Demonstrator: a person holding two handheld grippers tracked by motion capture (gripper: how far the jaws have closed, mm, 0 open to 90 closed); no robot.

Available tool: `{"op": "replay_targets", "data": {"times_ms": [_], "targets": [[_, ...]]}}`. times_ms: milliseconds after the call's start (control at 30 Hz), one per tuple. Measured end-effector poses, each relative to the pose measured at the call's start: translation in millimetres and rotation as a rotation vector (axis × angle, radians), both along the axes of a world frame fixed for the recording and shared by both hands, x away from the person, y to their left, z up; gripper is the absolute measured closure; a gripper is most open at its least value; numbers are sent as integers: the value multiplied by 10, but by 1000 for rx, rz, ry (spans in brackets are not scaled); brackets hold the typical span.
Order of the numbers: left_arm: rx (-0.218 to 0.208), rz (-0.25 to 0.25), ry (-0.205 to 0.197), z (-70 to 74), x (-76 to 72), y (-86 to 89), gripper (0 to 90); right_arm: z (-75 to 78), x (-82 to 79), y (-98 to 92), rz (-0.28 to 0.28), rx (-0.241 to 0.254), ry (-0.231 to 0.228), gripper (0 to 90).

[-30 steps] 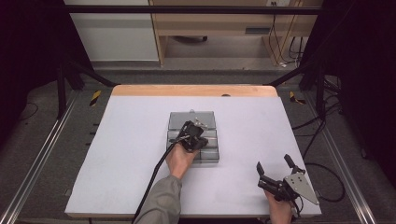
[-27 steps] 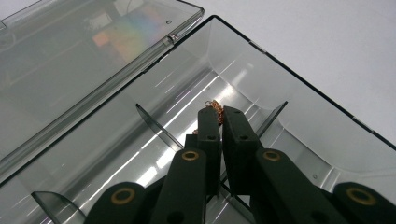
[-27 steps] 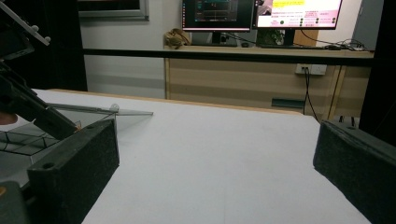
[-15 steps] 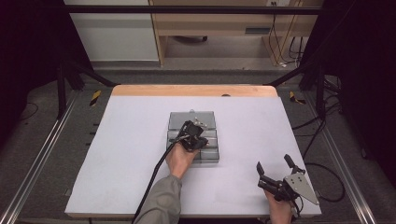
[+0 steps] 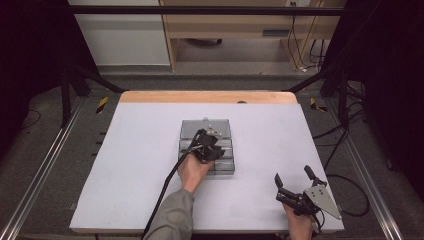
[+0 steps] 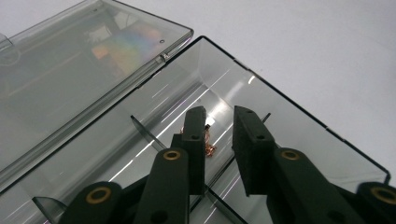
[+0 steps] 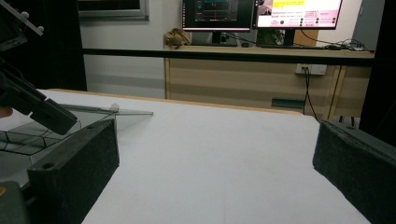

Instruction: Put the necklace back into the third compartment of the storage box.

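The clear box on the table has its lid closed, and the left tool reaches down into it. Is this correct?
Not quite. The clear box has its lid open, lying flat beside it, as the left gripper view shows. The left tool does reach down into the box, over a small copper-coloured piece.

On the white-topped table (image 5: 150,150) a clear grey plastic compartment box (image 5: 226,165) sits mid-table, its lid (image 5: 192,129) laid open on the far side. The left gripper (image 5: 216,140) reaches down into the box, its jaws having just been opening. The right gripper (image 5: 292,177) rests near the table's near right corner, jaws spread wide, well apart from the box.
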State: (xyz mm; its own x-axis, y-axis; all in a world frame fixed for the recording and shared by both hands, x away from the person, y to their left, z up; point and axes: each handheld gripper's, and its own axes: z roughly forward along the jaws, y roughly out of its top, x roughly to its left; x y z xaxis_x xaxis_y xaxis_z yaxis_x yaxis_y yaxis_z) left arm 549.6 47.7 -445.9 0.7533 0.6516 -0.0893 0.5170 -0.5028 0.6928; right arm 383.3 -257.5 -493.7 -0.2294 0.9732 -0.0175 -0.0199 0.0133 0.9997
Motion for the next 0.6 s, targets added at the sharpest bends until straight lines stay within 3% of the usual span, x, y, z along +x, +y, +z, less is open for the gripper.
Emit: {"op": "replay_targets", "data": {"times_ms": [400, 600], "targets": [[-40, 10, -39, 105, -68, 46, 610, 0, -1, 0, 0, -1, 1, 10], [-72, 29, -79, 136, -111, 83, 453, 0, 0, 1, -1, -1, 1, 11]]}}
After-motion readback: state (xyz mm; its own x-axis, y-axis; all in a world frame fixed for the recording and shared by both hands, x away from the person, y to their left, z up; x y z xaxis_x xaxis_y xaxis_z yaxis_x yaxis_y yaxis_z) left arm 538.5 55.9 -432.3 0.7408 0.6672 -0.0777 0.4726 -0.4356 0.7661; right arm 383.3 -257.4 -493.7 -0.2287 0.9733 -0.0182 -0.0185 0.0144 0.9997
